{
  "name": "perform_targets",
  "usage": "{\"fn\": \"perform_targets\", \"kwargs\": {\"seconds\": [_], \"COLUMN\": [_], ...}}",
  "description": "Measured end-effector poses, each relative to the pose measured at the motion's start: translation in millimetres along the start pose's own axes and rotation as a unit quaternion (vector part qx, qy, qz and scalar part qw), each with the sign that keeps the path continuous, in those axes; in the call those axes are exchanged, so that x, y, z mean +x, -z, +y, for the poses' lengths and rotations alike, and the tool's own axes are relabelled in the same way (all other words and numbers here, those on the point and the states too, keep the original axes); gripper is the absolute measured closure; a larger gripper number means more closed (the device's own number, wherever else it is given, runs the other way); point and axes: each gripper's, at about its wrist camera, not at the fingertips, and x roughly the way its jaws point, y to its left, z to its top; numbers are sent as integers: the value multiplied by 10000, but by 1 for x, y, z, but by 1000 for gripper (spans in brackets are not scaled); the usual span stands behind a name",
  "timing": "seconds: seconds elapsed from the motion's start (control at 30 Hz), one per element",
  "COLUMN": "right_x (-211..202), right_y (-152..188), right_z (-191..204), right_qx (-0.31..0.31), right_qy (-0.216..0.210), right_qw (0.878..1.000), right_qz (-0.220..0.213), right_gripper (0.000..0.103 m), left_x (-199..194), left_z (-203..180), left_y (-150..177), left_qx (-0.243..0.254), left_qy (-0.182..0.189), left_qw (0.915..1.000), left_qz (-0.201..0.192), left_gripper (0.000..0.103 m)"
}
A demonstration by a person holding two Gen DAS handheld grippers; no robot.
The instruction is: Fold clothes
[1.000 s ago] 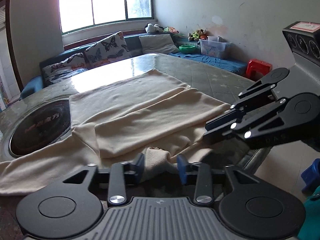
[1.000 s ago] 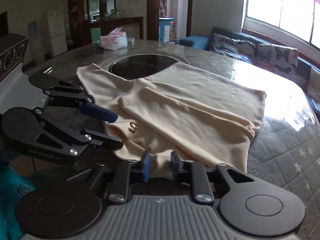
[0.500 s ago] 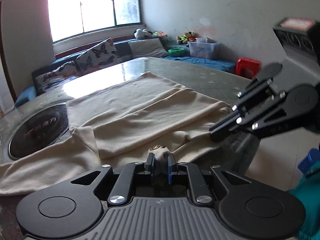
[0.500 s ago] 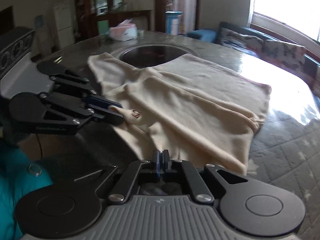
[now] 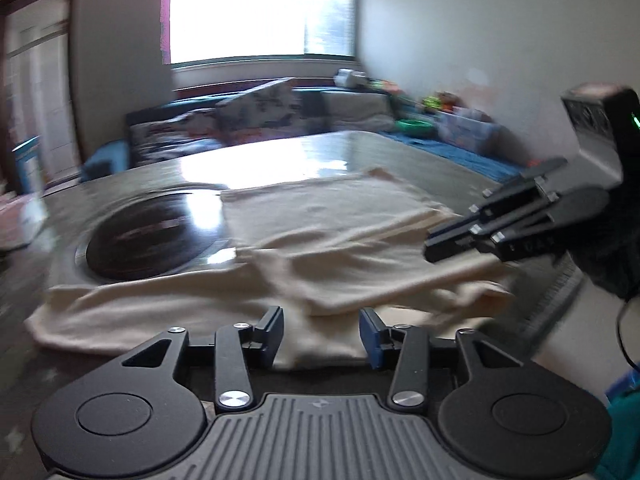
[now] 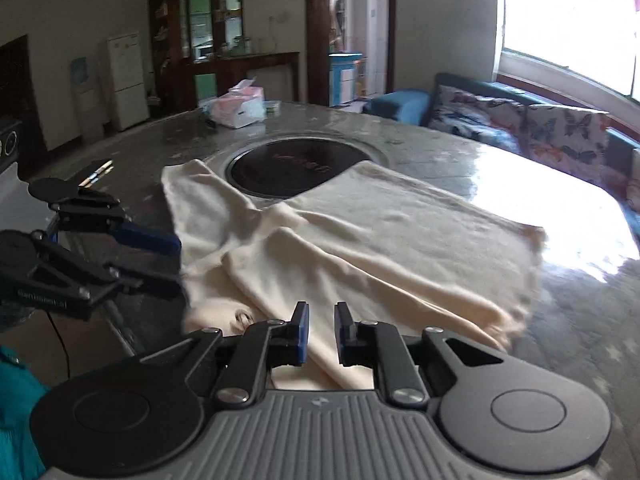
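Observation:
A cream garment (image 5: 340, 240) lies partly folded on the round table (image 5: 320, 152), one layer turned over another and a sleeve trailing left. My left gripper (image 5: 320, 336) is open at the garment's near edge, with cloth lying loose between its blue pads. In the right wrist view the same garment (image 6: 360, 232) spreads ahead, and its collar bunches near the table edge. My right gripper (image 6: 322, 332) stands open by a narrow gap just over the near hem. The left gripper (image 6: 176, 262) hovers open at the left. The right gripper (image 5: 430, 246) shows at the right, over the cloth's edge.
A black round cooktop (image 6: 296, 168) is set into the table (image 6: 440, 148), with the garment overlapping its rim. A pink tissue box (image 6: 238, 108) stands at the far side. A sofa with butterfly cushions (image 6: 520, 120) runs under the window. A teal sleeve (image 6: 16, 408) shows at the lower left.
Half a second ago both grippers were shut on the garment's near edge. Both have opened and let the cloth drop. The left wrist view has swung left and is blurred.

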Motion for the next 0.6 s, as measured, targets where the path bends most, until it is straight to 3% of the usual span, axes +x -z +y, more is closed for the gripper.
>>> {"fn": "perform_targets", "kwargs": {"seconds": [0.17, 0.37, 0.47, 0.6], "right_x": [36, 67, 66, 66], "right_y": [-15, -15, -16, -19], "right_z": [15, 35, 41, 43], "right_qx": [-308, -574, -697, -683], "right_qy": [-217, -451, -447, -468], "right_qw": [9993, 9970, 9963, 9963], "right_qz": [56, 261, 211, 222], "right_gripper": [88, 85, 85, 84], "left_x": [4, 14, 20, 26], "left_z": [48, 111, 137, 161], "left_y": [-1, 1, 2, 5], "left_qx": [-799, -1640, -1980, -2299], "left_qy": [-1045, -2317, -2680, -2871], "left_qw": [9912, 9586, 9424, 9294], "left_qz": [107, 235, 281, 299], "left_gripper": [50, 49, 49, 49]}}
